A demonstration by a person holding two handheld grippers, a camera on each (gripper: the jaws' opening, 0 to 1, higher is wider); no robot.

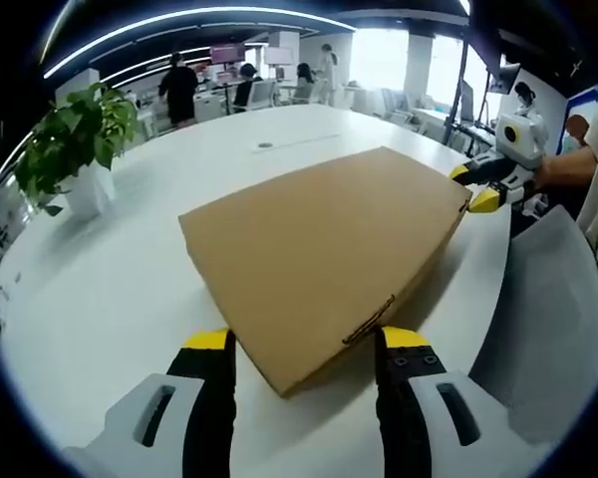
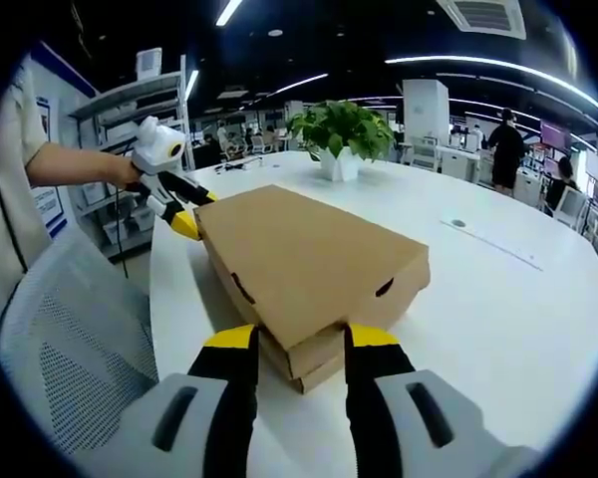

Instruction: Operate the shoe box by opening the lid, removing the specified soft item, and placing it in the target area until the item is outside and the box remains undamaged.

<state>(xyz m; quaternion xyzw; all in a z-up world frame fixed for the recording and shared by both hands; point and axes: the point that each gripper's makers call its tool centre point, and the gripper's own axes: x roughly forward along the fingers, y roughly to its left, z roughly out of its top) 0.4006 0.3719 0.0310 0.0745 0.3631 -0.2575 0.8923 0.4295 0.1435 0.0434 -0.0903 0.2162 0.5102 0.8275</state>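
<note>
A brown cardboard shoe box [image 1: 319,259] lies on the white table [image 1: 110,299] with its lid down. In the left gripper view my left gripper [image 1: 305,344] is open, and the box's near corner sits between its yellow-tipped jaws. My right gripper [image 1: 475,185] straddles the far right corner, held by a person's hand. From the right gripper view, the box [image 2: 304,264] runs away from my open right gripper [image 2: 301,342], whose jaws flank the nearest corner. The left gripper [image 2: 187,211] is at the far left corner. The box's contents are hidden.
A potted green plant [image 1: 78,144] [image 2: 341,129] stands on the table beyond the box. A grey mesh chair [image 1: 553,319] [image 2: 65,339] sits at the table's edge beside the box. People and desks are far behind.
</note>
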